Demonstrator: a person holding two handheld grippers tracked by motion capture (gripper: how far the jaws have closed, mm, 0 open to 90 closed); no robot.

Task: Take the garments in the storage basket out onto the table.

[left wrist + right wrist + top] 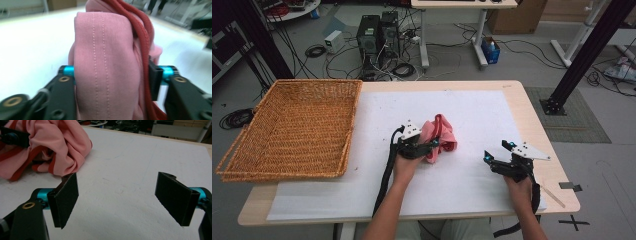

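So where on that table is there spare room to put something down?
The white sheet lies bare beyond the pink garment, and between it and the right gripper. The wicker basket looks empty too. It is crowded only where the left gripper meets the garment.

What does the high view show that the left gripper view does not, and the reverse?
The high view adds the wicker basket at the left, the right gripper open and apart from the pink cloth, and the person's forearms. The left gripper view adds the double stitch line and the red cord close up, with the cloth touching both fingers. Both show the pink cloth between the left gripper's fingers, on the white sheet.
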